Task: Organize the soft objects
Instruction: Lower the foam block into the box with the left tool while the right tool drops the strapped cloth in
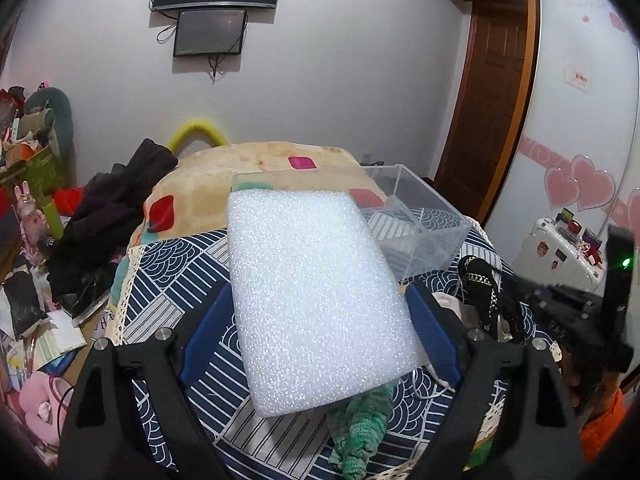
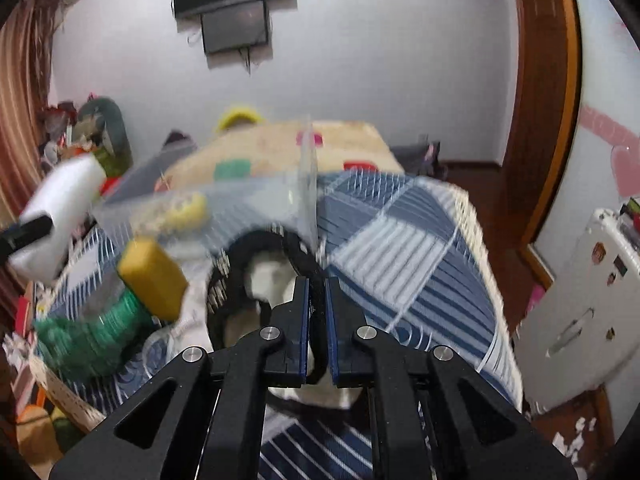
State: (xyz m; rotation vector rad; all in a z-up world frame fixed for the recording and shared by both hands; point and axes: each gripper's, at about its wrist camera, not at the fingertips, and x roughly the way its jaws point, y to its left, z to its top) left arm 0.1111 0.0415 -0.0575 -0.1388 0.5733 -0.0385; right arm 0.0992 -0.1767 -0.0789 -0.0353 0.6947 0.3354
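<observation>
My left gripper [image 1: 320, 328] is shut on a thick white foam block [image 1: 316, 296] and holds it above the blue patterned cloth [image 1: 188, 280], its far end near the clear plastic box [image 1: 416, 224]. A green knitted piece [image 1: 360, 428] lies under the block's near end. My right gripper [image 2: 317, 320] is shut on a black band with gold chain [image 2: 256, 248], which also shows in the left wrist view [image 1: 482, 284]. In the blurred right wrist view, a yellow sponge [image 2: 154, 276] sits on the green knit [image 2: 92, 340], and the foam block [image 2: 60, 208] is at far left.
The clear box [image 2: 248, 204] holds a yellow item in the right wrist view. Dark clothes [image 1: 112, 216] pile at the table's left. A beige blanket [image 1: 248, 168] lies behind. A white suitcase [image 1: 560, 256] stands right, and clutter fills the left floor.
</observation>
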